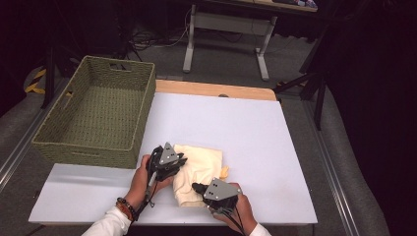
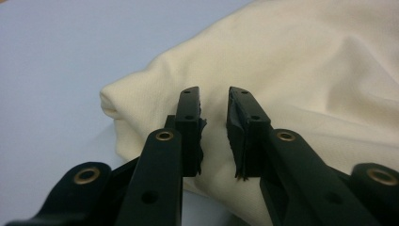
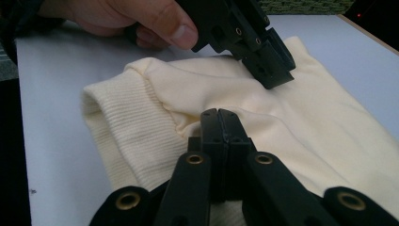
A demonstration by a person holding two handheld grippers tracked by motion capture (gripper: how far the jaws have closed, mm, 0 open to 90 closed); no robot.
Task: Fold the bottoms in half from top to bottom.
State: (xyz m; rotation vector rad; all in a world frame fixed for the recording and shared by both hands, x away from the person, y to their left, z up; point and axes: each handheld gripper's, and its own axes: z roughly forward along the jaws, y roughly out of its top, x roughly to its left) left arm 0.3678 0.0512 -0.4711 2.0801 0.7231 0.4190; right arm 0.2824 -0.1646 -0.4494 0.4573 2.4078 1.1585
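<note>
A folded cream garment [image 1: 201, 169] with a ribbed cuff [image 3: 124, 127] lies near the front of the white table [image 1: 255, 142]. My left gripper [image 1: 183, 161] sits at the garment's left edge. In its own view its jaws [image 2: 214, 101] stand a narrow gap apart over the cloth [image 2: 301, 70], with nothing pinched between the pads. My right gripper [image 1: 194, 187] is at the garment's front edge. Its jaws [image 3: 220, 115] are pressed together, their tips down against the cloth [image 3: 301, 122], which creases beside them. The left gripper [image 3: 275, 70] also touches the cloth farther off, held by a hand [image 3: 141, 19].
A green woven basket [image 1: 98, 113] stands at the table's back left, overhanging the edge. A small orange-yellow bit [image 1: 224, 172] peeks from the garment's right side. A wooden strip [image 1: 211, 89] borders the table's far edge. Desk legs [image 1: 263, 54] stand on the floor beyond.
</note>
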